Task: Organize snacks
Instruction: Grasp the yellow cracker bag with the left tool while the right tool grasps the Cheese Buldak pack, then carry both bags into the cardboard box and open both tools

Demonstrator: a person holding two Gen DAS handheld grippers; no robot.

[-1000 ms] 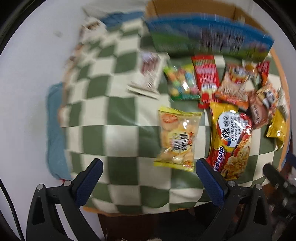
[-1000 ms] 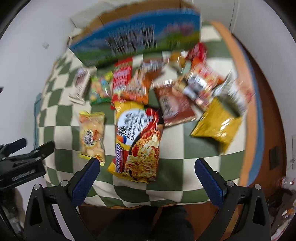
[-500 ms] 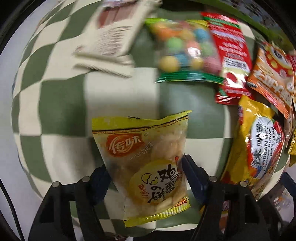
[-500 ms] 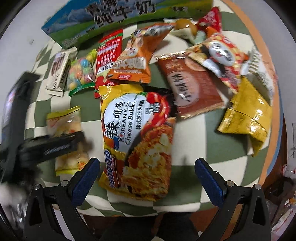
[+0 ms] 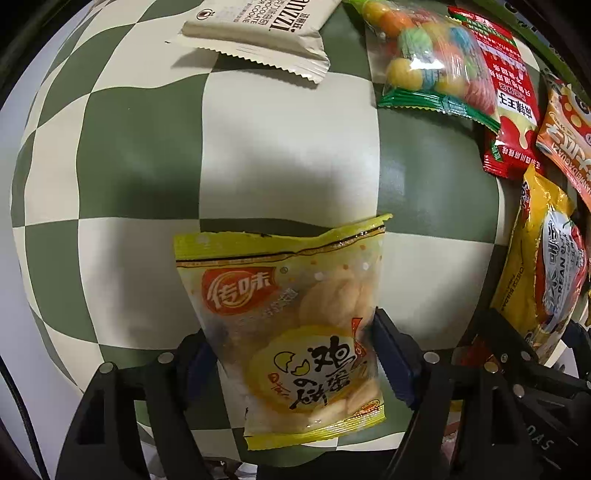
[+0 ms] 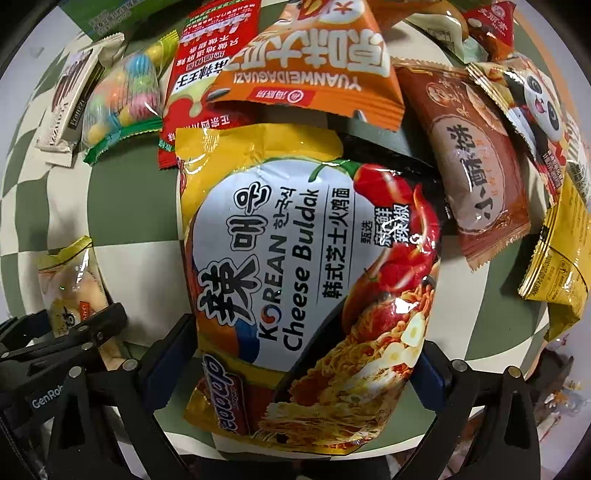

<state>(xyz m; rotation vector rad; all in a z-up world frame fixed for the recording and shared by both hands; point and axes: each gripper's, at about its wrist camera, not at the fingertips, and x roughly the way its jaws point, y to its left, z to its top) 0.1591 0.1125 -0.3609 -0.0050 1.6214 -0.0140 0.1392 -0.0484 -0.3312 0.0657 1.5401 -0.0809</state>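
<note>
On the green-and-cream checked cloth (image 5: 288,155), the snack packets lay flat in a loose group. The left gripper (image 5: 295,354) pointed down over the yellow egg-biscuit packet (image 5: 295,325), which bore a red oval logo in Chinese characters and black brush lettering lower down. Its jaws had just been opening slightly after closing in; both blue pads sat against the packet's sides, the packet squeezed narrow between them. The packet's lower edge was partly masked by the gripper frame.

The right gripper (image 6: 295,369) pointed down over the noodle packet (image 6: 306,266), printed "KOREAN Cheese Buldak" with Korean and Chinese text. Both fingers stood at the packet's side edges; the packet bulged over them, so firm pad contact could not be confirmed.

Beyond the egg-biscuit packet lay a cream wrapper (image 5: 258,33) reading "CHOCOLATE COOKIE", its brand name cut off at the frame edge. Beside it sat a clear bag of coloured candy balls (image 5: 432,62) with a green seal, overlapping a red sachet (image 6: 207,62). An orange packet (image 6: 314,62) read "YUANWEIDAGUAZI". A brown packet (image 6: 476,177) carried Chinese lettering. A panda-printed packet (image 6: 535,110) and a yellow bag (image 6: 561,277) were cropped at the right rim.
</note>
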